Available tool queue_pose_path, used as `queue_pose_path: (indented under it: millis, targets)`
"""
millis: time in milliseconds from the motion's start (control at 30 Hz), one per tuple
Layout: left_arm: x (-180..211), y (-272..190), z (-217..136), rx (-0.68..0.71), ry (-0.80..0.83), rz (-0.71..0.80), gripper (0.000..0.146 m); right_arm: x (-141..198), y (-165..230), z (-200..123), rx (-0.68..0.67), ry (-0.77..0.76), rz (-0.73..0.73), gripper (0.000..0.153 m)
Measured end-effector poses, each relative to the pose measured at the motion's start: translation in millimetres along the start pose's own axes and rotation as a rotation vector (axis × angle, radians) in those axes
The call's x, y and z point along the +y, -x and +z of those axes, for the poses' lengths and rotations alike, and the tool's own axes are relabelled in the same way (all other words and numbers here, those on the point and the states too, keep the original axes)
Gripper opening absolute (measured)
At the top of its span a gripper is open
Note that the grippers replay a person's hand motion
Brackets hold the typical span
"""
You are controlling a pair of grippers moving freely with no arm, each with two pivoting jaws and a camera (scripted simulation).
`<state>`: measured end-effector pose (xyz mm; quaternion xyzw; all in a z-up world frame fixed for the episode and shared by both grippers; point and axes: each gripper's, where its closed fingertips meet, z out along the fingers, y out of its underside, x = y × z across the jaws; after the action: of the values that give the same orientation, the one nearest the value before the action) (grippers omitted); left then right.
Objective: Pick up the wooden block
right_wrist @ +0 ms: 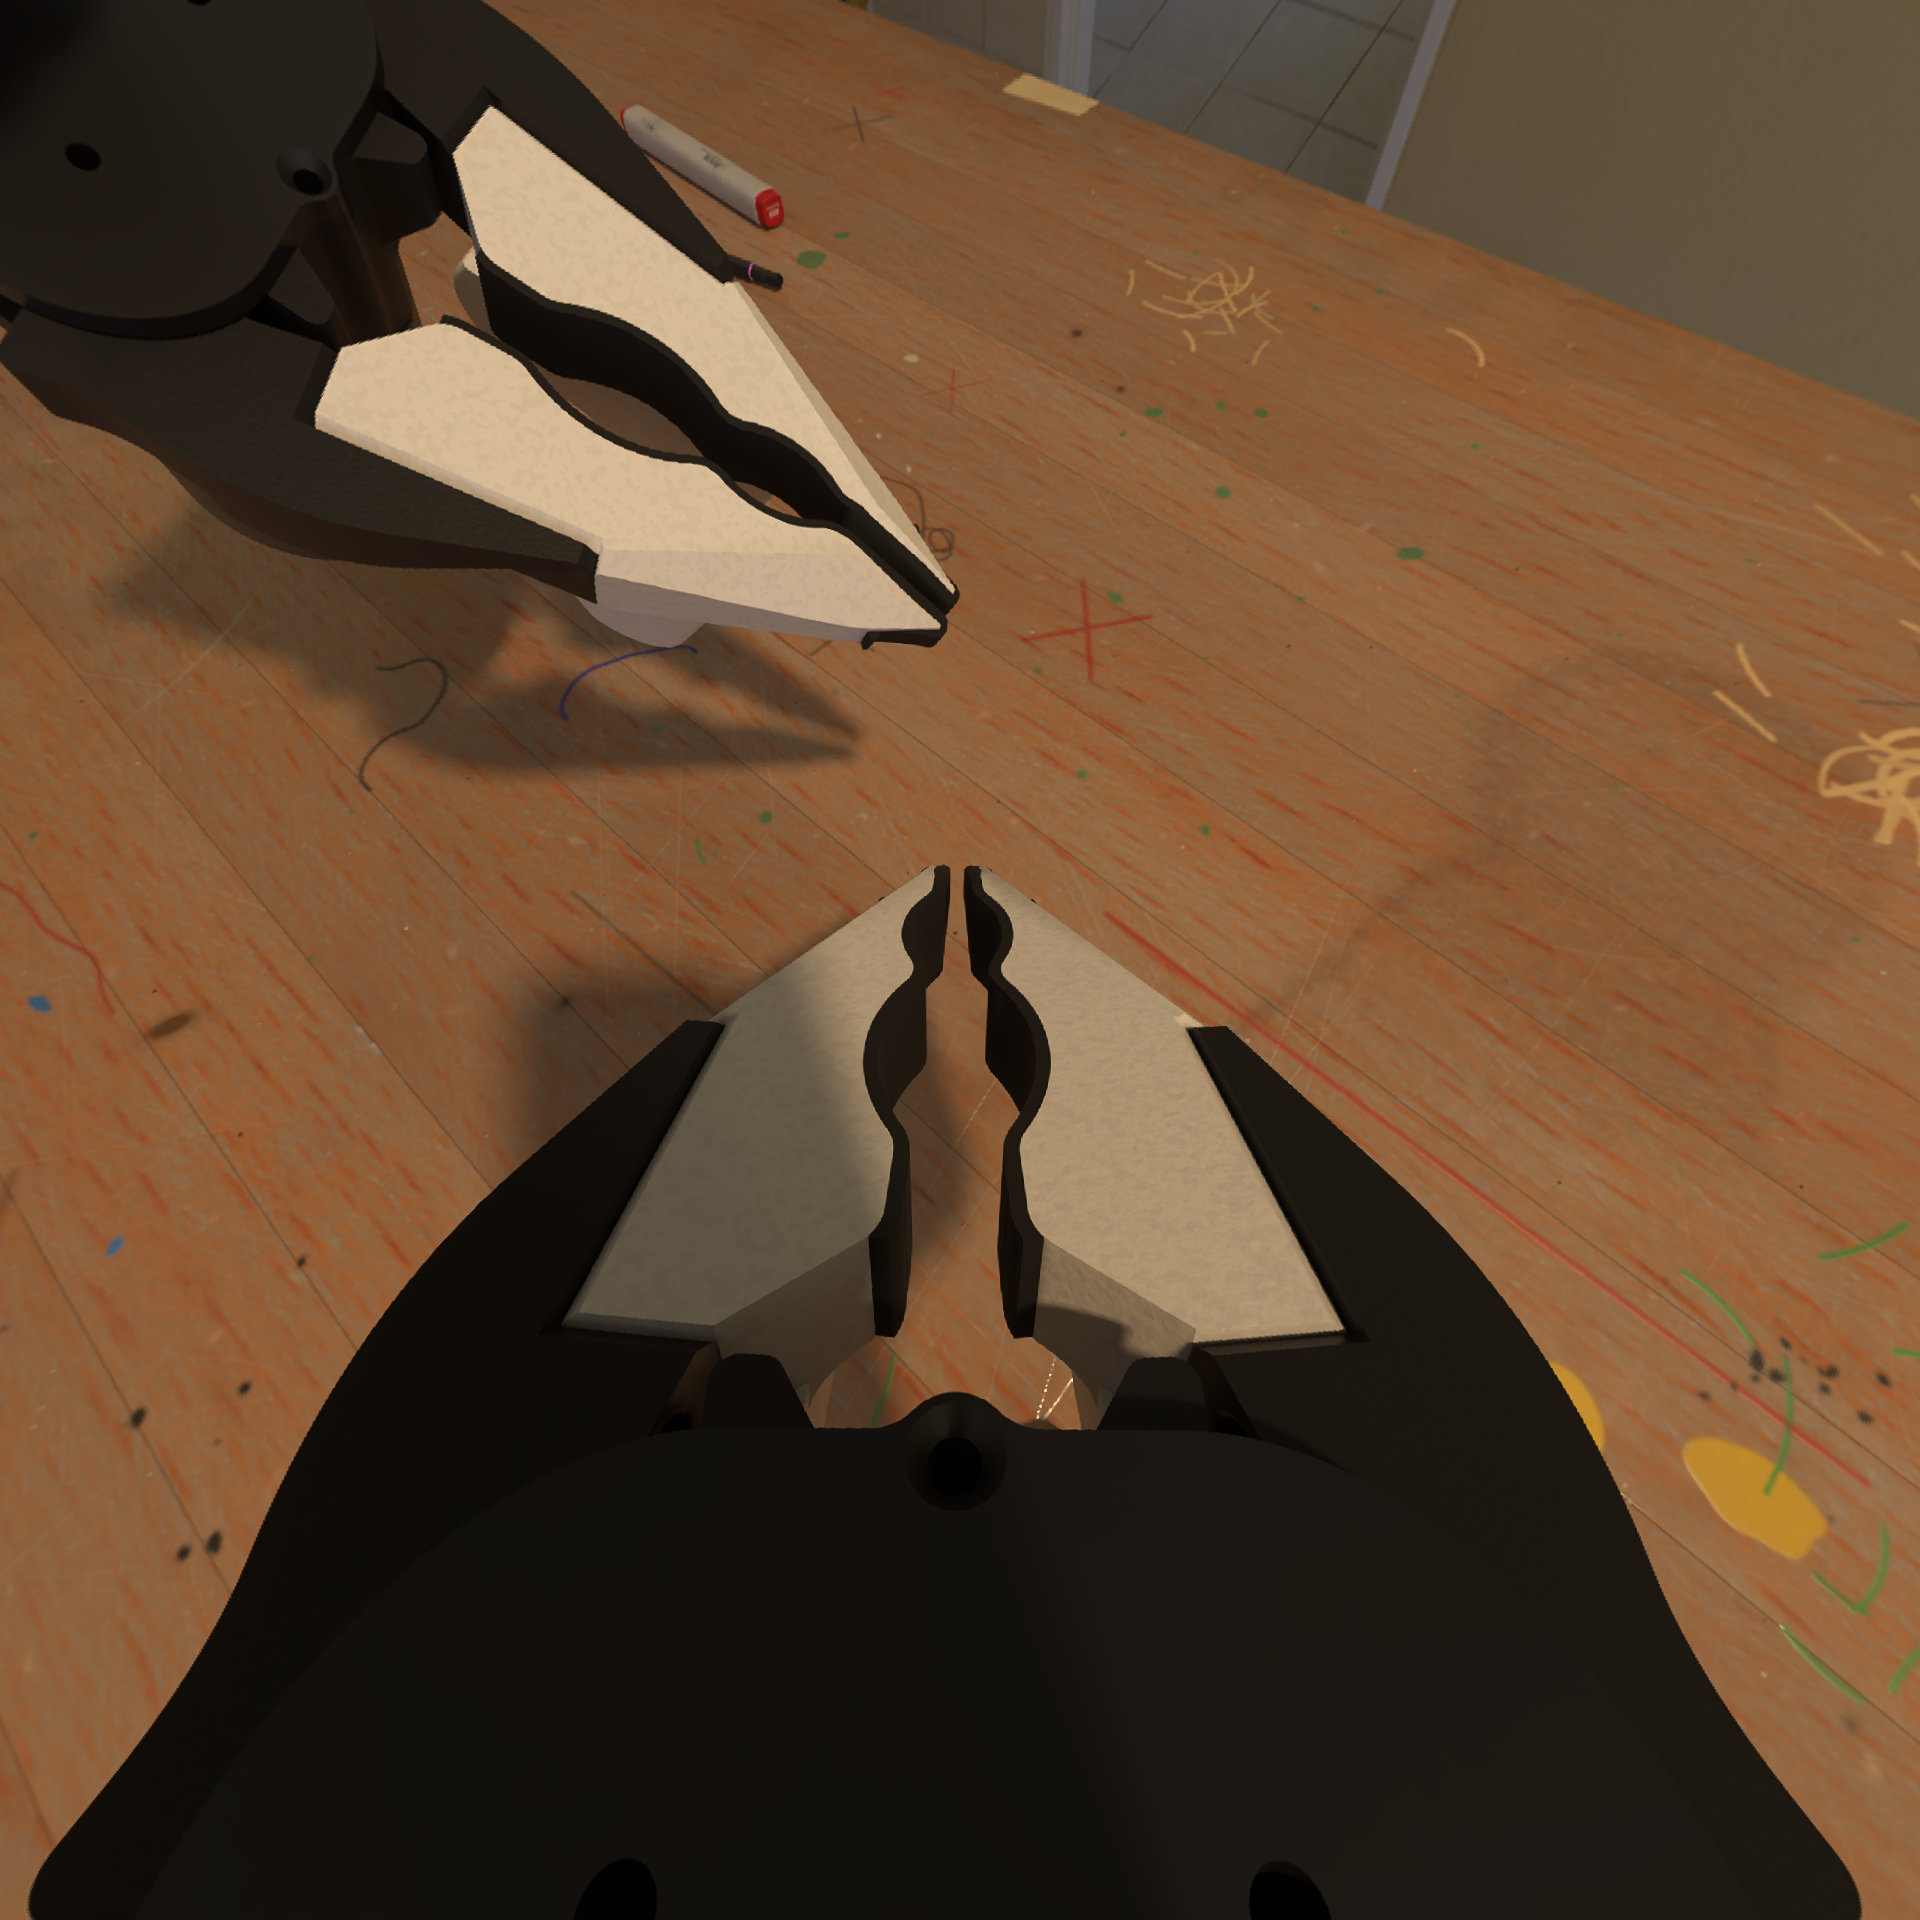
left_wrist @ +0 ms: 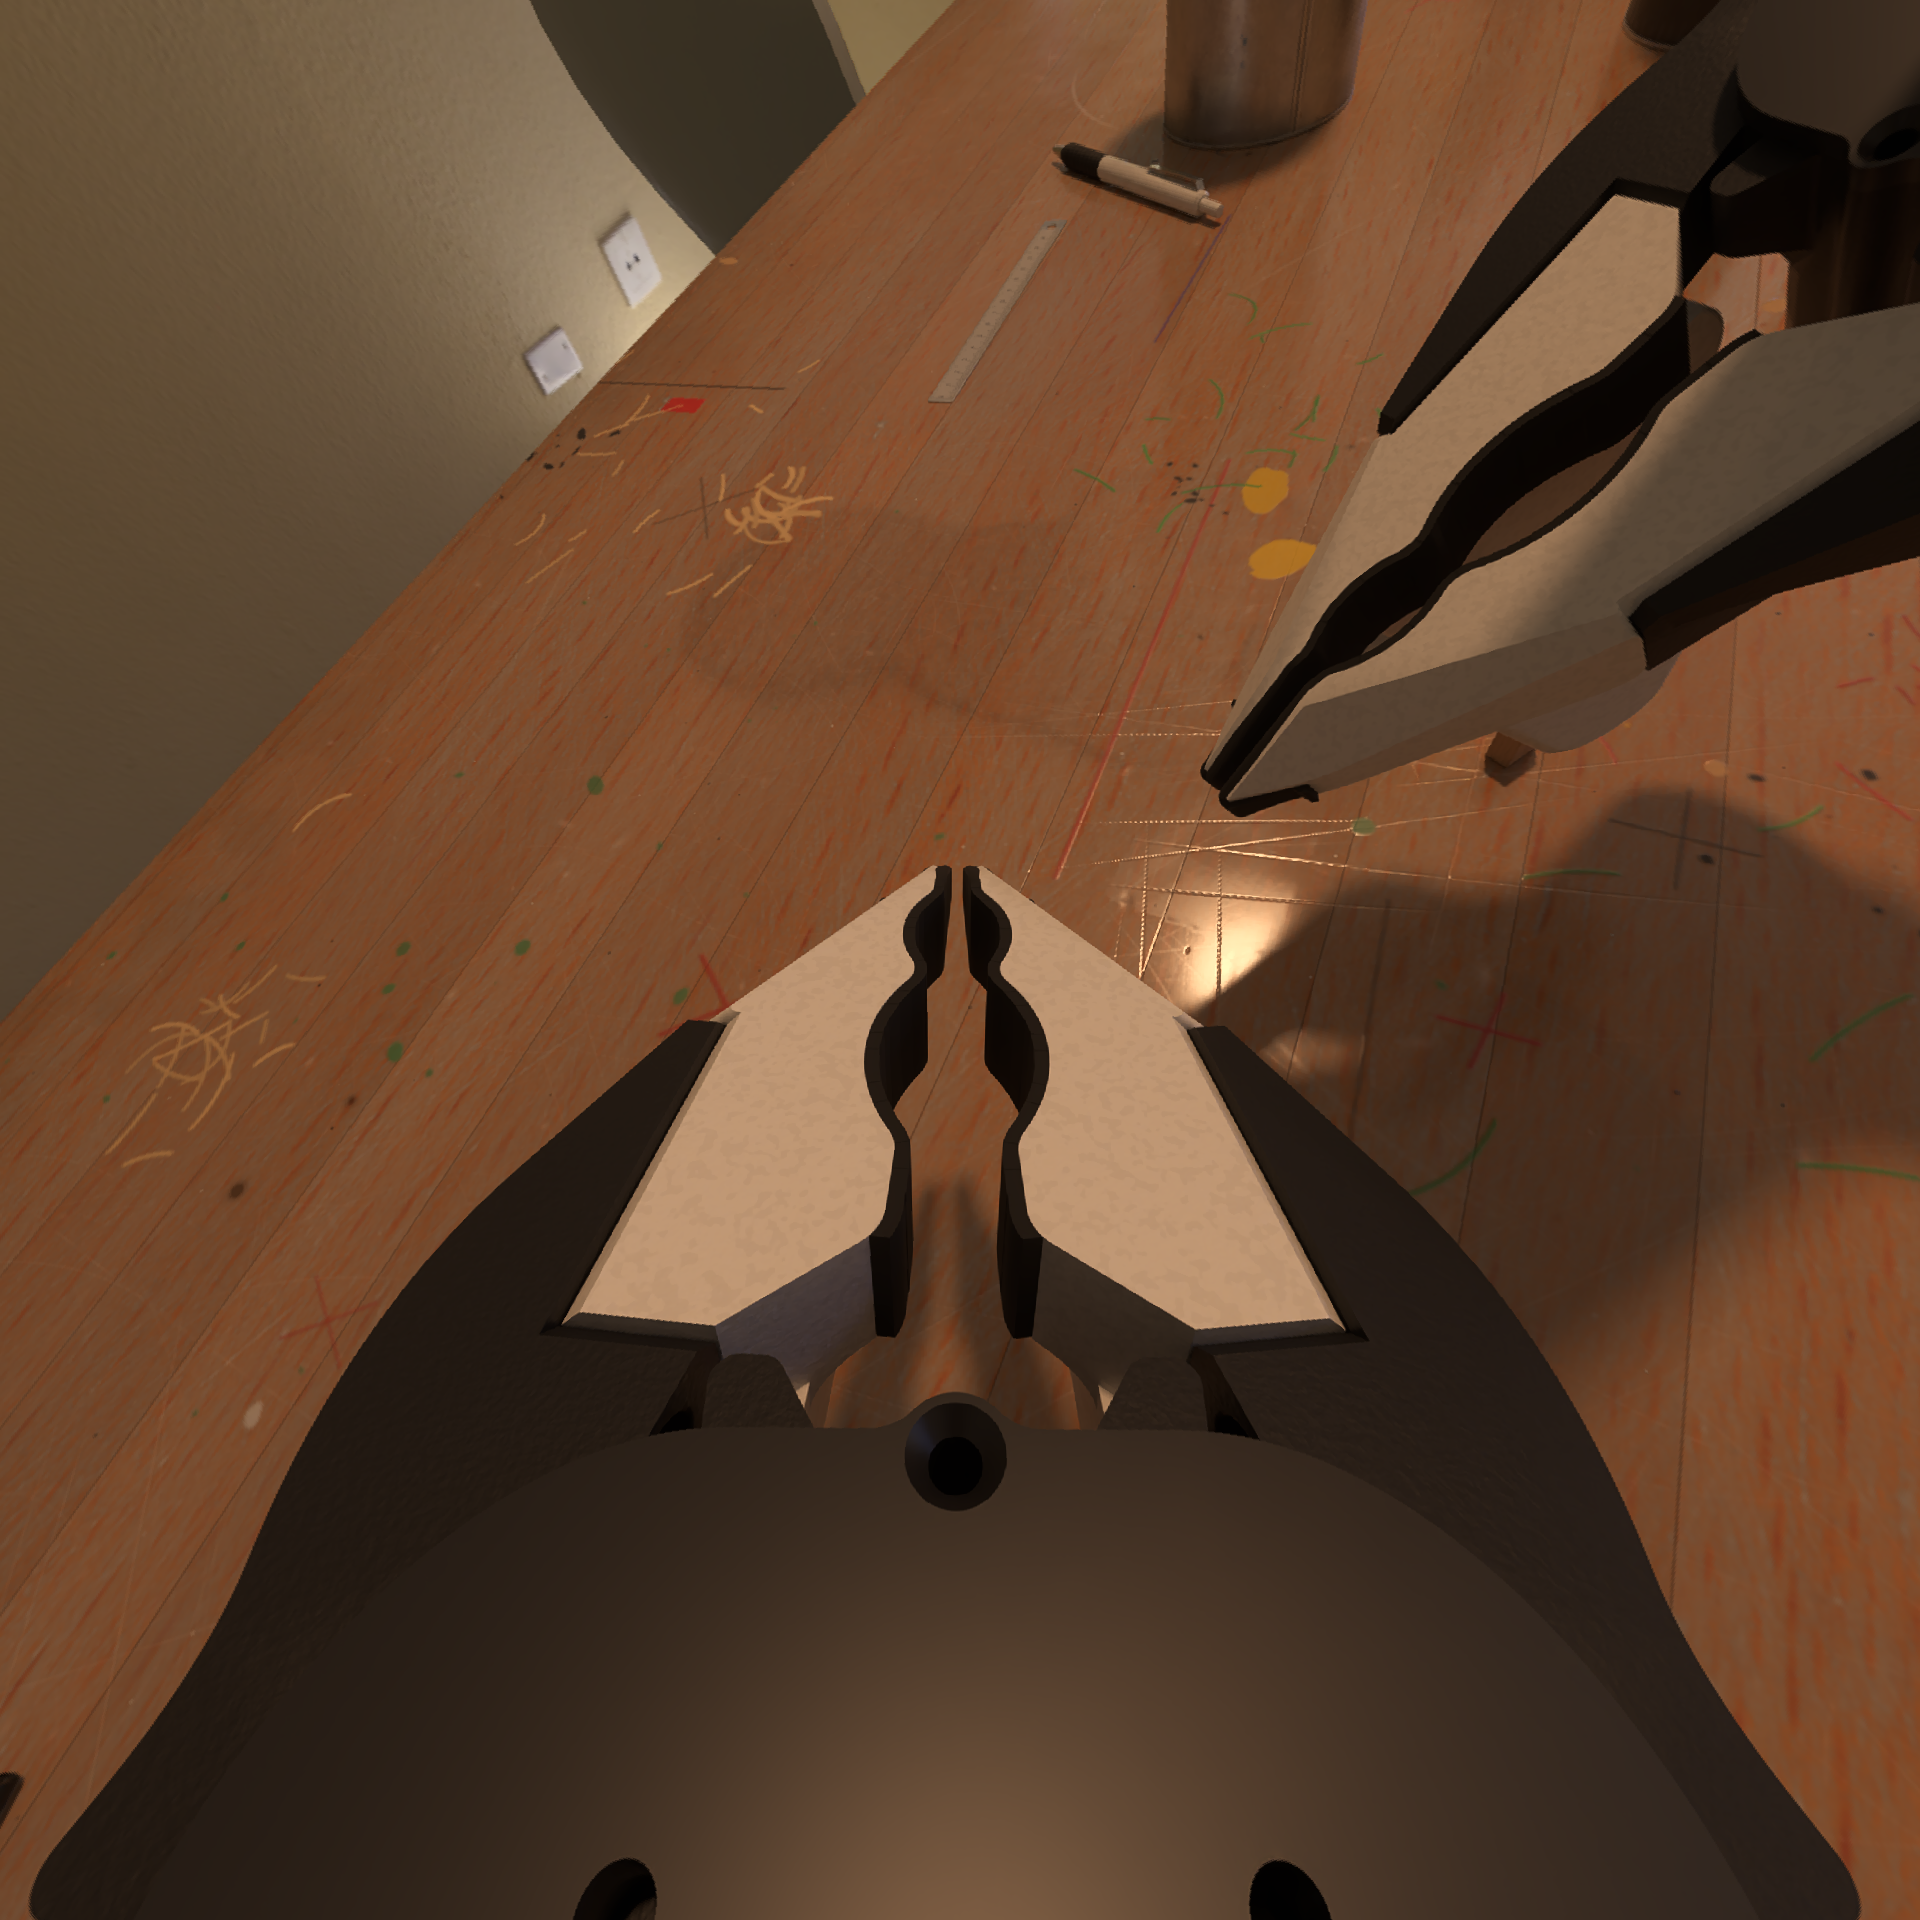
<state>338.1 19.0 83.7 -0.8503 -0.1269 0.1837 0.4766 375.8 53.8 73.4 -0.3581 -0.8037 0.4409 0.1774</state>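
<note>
Surface (left_wrist: 883, 623): you are over a long wooden top with plank grain. It is marked with tan scribbles, green flecks, red crosses and fine scratches, and one edge runs along a beige wall.
Left tool (left_wrist: 957, 873): yours is closed, with the wavy inner edges nearly meeting at the tips, and it grips nothing. It hangs above bare wood. In the right wrist view it (right_wrist: 914, 623) comes in from the upper left, tilted down, casting a shadow on the planks under it.
Right tool (right_wrist: 957, 873): it is also closed, with only a thin slit between the tips, and it is empty. In the left wrist view it (left_wrist: 1262, 790) slants in from the upper right, with its tips low over a patch of bright scratches. The two tools point towards each other, near but apart.
Can (left_wrist: 1257, 73): a grey metal cylinder stands upright at the far end and is cut off by the frame.
Ruler (left_wrist: 997, 312): a thin steel strip lies flat, between the can and the middle of the surface.
Marker (right_wrist: 707, 161): it is white with a red cap and lies flat beyond the left tool.
Pen (left_wrist: 1138, 182): it is beige with a black tip and lies just in front of the can.
Sockets (left_wrist: 631, 260): you see two white plates on the wall beside the edge.
Paint (left_wrist: 1265, 488): two yellow blobs sit by the right tool's fingers.
Block (left_wrist: 1509, 753): you see only a small tan corner, on the surface under the right tool's body and mostly hidden. Neither tool touches it.
</note>
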Motion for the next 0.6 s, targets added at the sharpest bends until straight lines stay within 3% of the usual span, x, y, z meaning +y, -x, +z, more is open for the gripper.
queue_pose_path:
  millis: [500, 600]
  targets:
    - [1.0, -6.9, 2.9, 0.077, -0.01, -0.055, 0.002, 4.6, 4.3, -1.9, -0.062, 0.048, -0.015, 0.002]
    - [-1.2, -7.9, 1.7, 0.086, -0.029, -0.051, 0.002, 2.4, 8.2, -4.4, -0.134, 0.044, 0.052, 0.002]
